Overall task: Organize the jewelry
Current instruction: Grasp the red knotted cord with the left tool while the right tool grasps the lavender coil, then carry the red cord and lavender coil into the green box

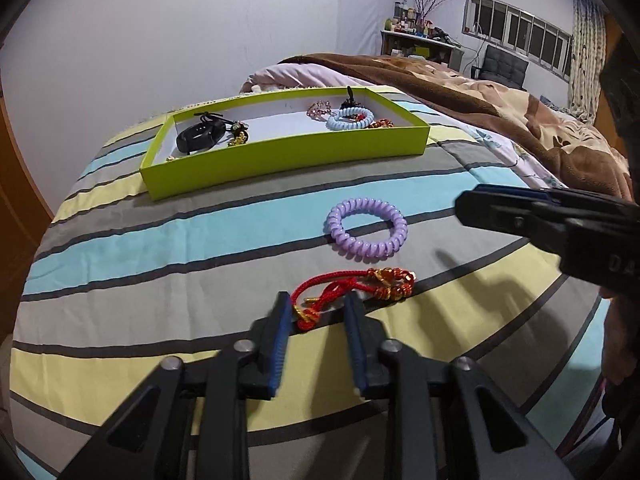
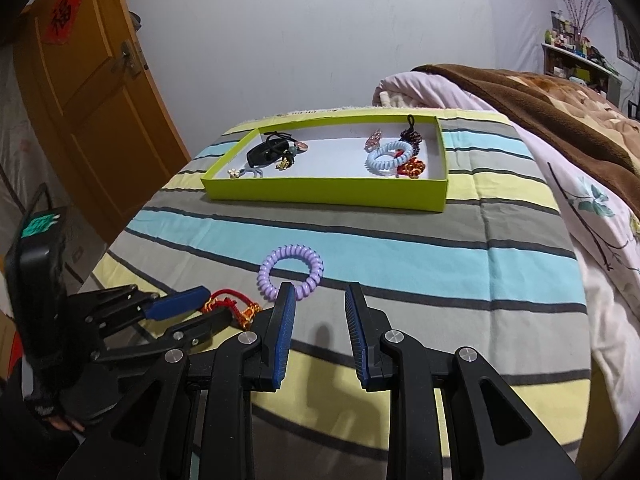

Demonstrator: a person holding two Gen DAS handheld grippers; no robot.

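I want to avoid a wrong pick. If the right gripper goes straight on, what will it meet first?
Probably the striped bedspread: the right gripper has bare fabric ahead between its open jaws. The purple coil hair tie lies just left of that line.

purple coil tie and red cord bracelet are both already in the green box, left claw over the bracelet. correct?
Not quite. The purple coil tie and red cord bracelet both still lie on the striped bedspread, in front of the green box, not in it; the left wrist view shows this. The left claw is indeed at the bracelet, its fingers either side of the cord's knotted end.
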